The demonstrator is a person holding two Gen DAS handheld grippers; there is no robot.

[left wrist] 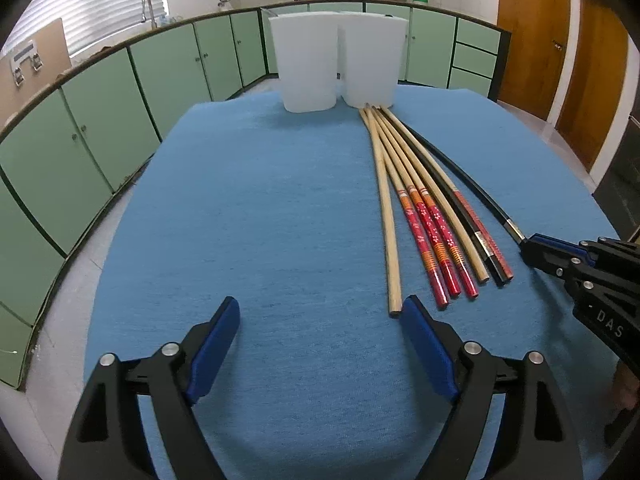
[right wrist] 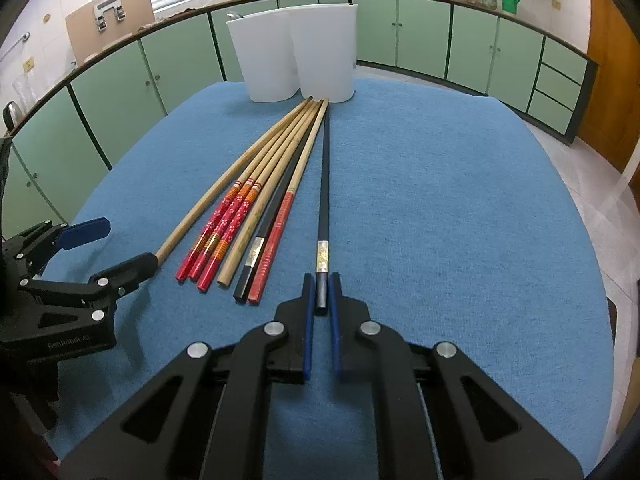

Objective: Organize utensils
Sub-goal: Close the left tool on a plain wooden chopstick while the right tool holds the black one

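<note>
Several chopsticks lie side by side on the blue cloth point(left wrist: 260, 220), tips toward two white cups point(left wrist: 308, 64) point(left wrist: 372, 60) at the far edge: plain wooden ones point(left wrist: 386, 208), red flowered ones point(left wrist: 428, 236) and black ones point(left wrist: 476, 236). My right gripper point(right wrist: 321, 280) is shut on the near end of a black chopstick point(right wrist: 325, 184) that rests on the cloth, apart from the others. It shows in the left wrist view point(left wrist: 532, 246). My left gripper point(left wrist: 320, 312) is open and empty, its right finger beside the end of the leftmost wooden chopstick point(right wrist: 208, 204).
The two cups point(right wrist: 268, 60) point(right wrist: 326, 52) stand touching each other at the far edge of the round table. Green kitchen cabinets point(left wrist: 120, 100) run behind, with wooden doors point(left wrist: 560, 60) at the right.
</note>
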